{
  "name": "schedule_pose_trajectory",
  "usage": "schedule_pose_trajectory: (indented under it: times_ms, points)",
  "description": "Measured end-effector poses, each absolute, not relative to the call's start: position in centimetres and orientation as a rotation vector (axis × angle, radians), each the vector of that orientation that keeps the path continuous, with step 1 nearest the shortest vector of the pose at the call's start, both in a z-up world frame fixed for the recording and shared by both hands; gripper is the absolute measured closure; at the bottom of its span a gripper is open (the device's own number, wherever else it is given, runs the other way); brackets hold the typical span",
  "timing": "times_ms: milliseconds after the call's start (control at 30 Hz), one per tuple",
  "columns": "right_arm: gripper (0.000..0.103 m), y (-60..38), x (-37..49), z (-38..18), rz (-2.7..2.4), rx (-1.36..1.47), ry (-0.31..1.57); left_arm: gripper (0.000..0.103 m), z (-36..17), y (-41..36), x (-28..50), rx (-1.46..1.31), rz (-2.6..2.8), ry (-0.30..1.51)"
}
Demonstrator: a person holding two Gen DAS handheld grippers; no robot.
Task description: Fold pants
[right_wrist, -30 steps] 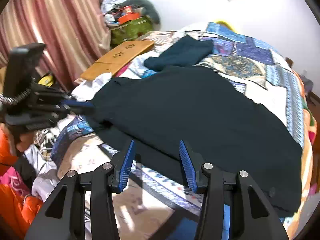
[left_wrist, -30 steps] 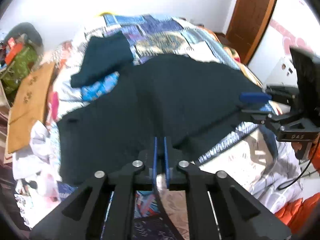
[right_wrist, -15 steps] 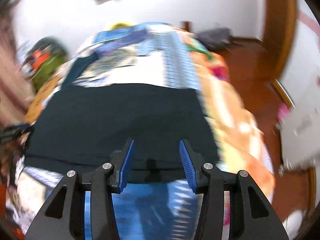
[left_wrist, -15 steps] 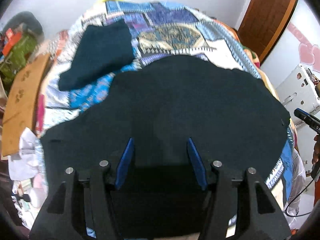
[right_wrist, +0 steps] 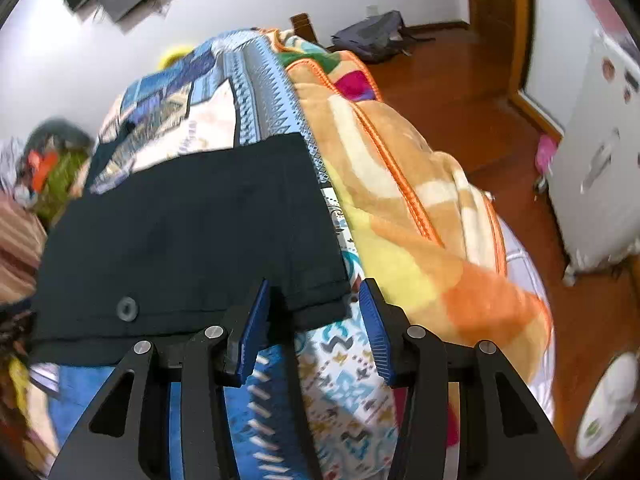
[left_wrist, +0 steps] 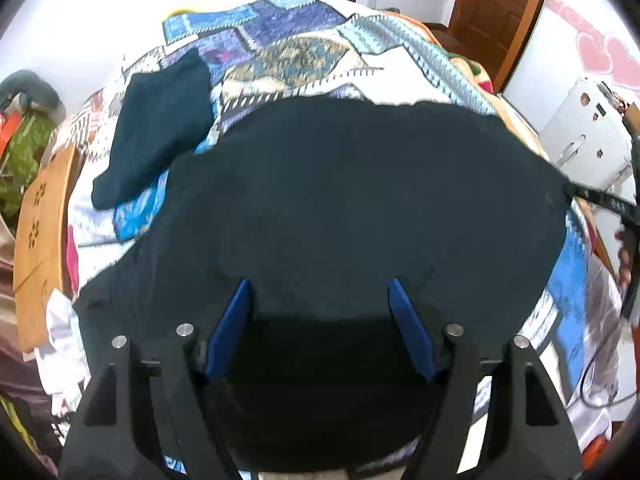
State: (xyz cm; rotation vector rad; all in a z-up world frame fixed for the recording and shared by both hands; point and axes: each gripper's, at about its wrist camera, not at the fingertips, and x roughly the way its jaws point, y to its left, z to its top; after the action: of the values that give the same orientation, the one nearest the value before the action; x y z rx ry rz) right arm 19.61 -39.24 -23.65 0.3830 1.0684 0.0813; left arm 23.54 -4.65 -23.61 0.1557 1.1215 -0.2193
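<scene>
Left claw (left_wrist: 320, 328) opening wide over dark pants (left_wrist: 360, 200) on bed (left_wrist: 304, 44), gripping nothing; right claw (right_wrist: 316, 320) hovering half-open, straddling the pants corner.

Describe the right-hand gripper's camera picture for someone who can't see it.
Dark pants lie flat on a patterned bedspread, one corner between the open blue fingers of the right gripper. An orange blanket lies to the right, above a wooden floor.
</scene>
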Motion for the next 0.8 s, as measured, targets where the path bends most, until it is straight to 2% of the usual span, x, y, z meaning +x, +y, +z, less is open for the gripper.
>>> schedule_pose_trajectory:
  times_ms: [67, 167, 300, 433, 733, 800]
  points:
    - [0.060, -39.3, 18.7, -23.3, 0.095, 0.455, 1.060, 0.028, -23.2, -5.2, 25.3, 0.131, -0.228, 1.113]
    - [0.052, -38.8, 17.4, -23.5, 0.106, 0.524, 1.056, 0.027, -23.5, -6.4, 28.4, 0.083, -0.234, 1.124]
    - [0.051, -38.0, 17.2, -24.5, 0.126, 0.576, 1.070, 0.025, -25.6, -8.5, 31.2, 0.028, -0.284, 1.213]
    - [0.048, -37.8, 17.9, -24.7, 0.128, 0.583, 1.047, 0.022, -26.2, -12.2, 31.0, 0.161, -0.320, 1.205]
    - [0.048, -37.9, 19.8, -25.5, 0.104, 0.611, 0.951, 0.022, -27.2, -18.7, 31.0, 0.250, -0.431, 1.232]
    - [0.052, -37.8, 20.2, -25.5, 0.092, 0.606, 0.924, 0.022, -27.3, -19.9, 31.2, 0.247, -0.447, 1.236]
